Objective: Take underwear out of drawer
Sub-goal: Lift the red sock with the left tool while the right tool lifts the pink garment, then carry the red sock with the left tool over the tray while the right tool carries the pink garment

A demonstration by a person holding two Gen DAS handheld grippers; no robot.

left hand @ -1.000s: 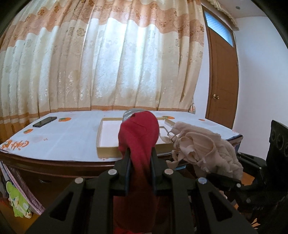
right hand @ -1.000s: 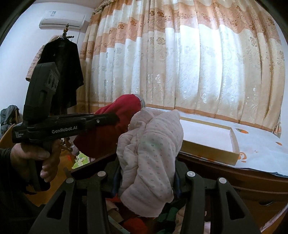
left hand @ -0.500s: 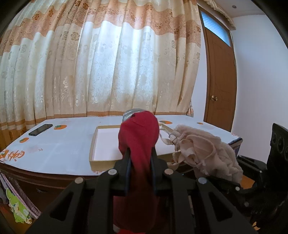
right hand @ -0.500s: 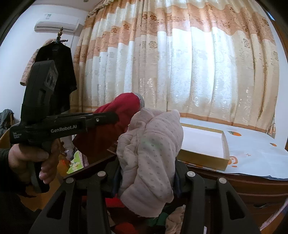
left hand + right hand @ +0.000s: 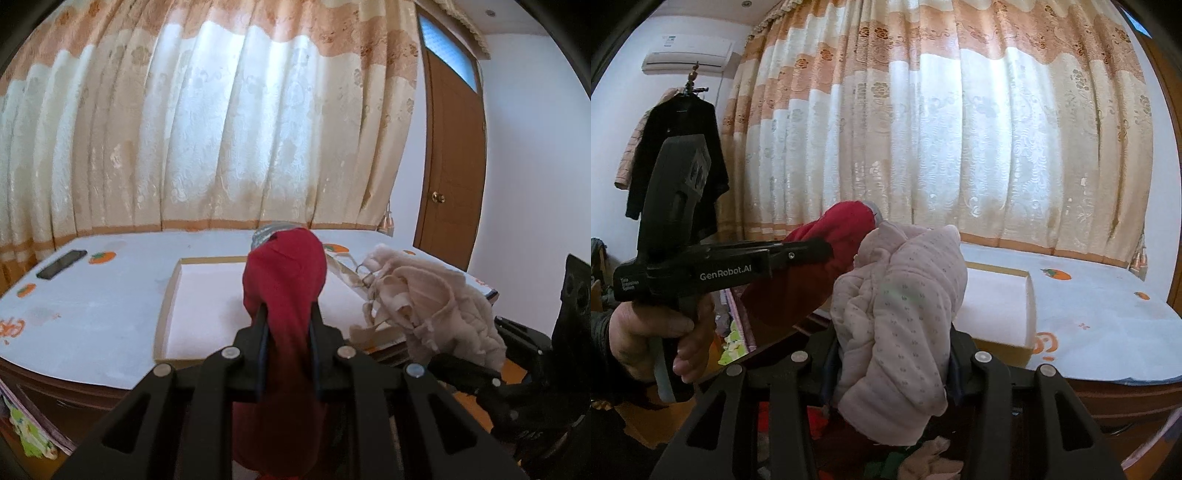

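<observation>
both grippers were clamped on underwear, the left gripper (image 5: 286,325) on a dark red cotton garment (image 5: 284,280) at lower centre, the right gripper (image 5: 892,354) on a pale pink quilted garment (image 5: 901,310), and each grip probably needed holding firm until over the shallow cardboard tray (image 5: 170,295) on the table.

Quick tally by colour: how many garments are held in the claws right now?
Red: 1, the red garment in the left claw
Pale pink: 1, the dotted pink garment in the right claw
Total: 2 held, both in the air near the shallow box on the table.
</observation>
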